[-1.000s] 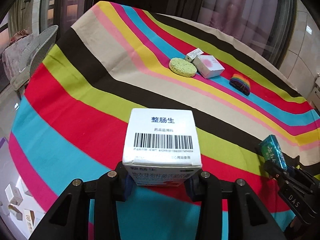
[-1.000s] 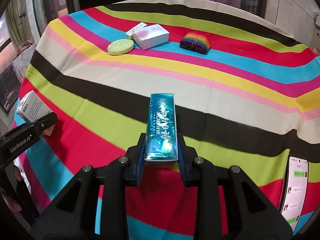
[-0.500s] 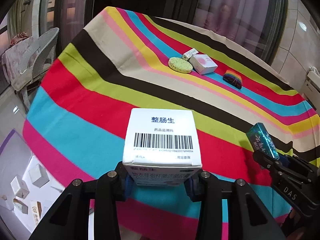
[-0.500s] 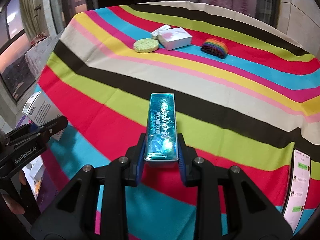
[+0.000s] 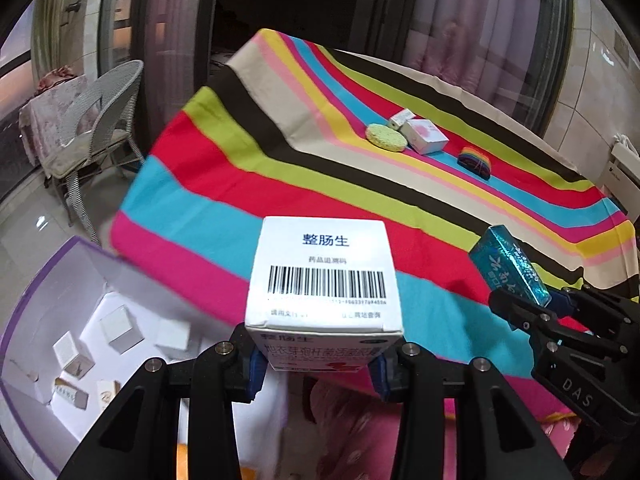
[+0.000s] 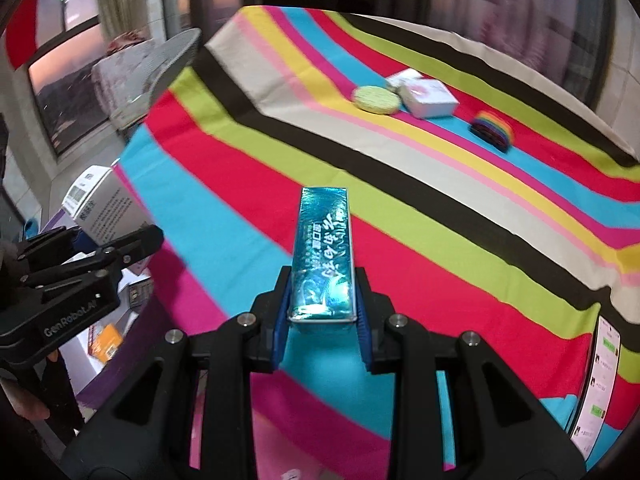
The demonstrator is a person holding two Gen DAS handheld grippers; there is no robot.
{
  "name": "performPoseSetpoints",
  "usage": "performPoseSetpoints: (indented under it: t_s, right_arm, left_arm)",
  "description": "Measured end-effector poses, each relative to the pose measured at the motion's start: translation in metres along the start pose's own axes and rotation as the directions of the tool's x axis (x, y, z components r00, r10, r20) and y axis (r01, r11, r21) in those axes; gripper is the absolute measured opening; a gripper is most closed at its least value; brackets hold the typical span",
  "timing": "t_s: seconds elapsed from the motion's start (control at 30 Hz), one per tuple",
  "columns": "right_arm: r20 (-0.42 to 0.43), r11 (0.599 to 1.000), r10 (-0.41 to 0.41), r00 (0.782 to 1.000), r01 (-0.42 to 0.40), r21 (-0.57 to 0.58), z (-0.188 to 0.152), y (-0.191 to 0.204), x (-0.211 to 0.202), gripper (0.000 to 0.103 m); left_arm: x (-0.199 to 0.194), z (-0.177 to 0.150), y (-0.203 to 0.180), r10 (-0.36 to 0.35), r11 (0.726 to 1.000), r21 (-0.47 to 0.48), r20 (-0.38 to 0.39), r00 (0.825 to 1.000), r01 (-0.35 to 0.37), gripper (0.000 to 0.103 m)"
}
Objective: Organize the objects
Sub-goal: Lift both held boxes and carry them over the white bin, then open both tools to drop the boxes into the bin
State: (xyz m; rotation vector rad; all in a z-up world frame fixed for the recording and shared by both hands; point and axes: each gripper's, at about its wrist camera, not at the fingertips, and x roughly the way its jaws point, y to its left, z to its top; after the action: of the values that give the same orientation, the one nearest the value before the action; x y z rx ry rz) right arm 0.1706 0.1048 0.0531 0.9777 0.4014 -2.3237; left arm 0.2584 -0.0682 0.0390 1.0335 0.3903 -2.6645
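My left gripper (image 5: 316, 364) is shut on a white medicine box (image 5: 323, 280) with a barcode on top, held over the near edge of the striped tablecloth (image 5: 280, 168). My right gripper (image 6: 322, 320) is shut on a shiny teal box (image 6: 325, 252), also above the cloth's near edge. Each gripper appears in the other's view: the teal box (image 5: 510, 268) at the right, the white box (image 6: 102, 206) at the left. A purple-rimmed white bin (image 5: 52, 320) holding several small boxes sits on the floor at lower left.
Far across the table lie a round green sponge (image 5: 386, 138), a white and pink box (image 5: 425, 136), a smaller white box (image 5: 401, 118) and a rainbow-striped pad (image 5: 475, 161). A phone (image 6: 600, 384) lies at the table's right edge. A mesh chair (image 5: 96, 120) stands left.
Both grippers have drawn back from the table toward its near left edge, still holding their boxes. The floor bin has come much further into the left wrist view.
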Motion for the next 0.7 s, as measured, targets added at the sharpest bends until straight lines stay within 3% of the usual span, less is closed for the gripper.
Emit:
performPoseSetpoints:
  t_s: [0.3,0.7]
  right_arm:
    - [-0.008,0.974,0.127,0.992,-0.126,-0.189,-0.004,0.084,-0.014,0.032]
    - [-0.152,0.887,0.321,0.935,-0.353,-0.299,-0.016,0.17,0.001,0.032]
  left_arm:
    - [-0.021,-0.025,0.054,0.055,0.996,-0.067,-0.009,0.998,-0.056,0.042]
    - [-0.046,-0.065,0.133,0.189,0.963,-0.187,-0.047,0.981,-0.194,0.042]
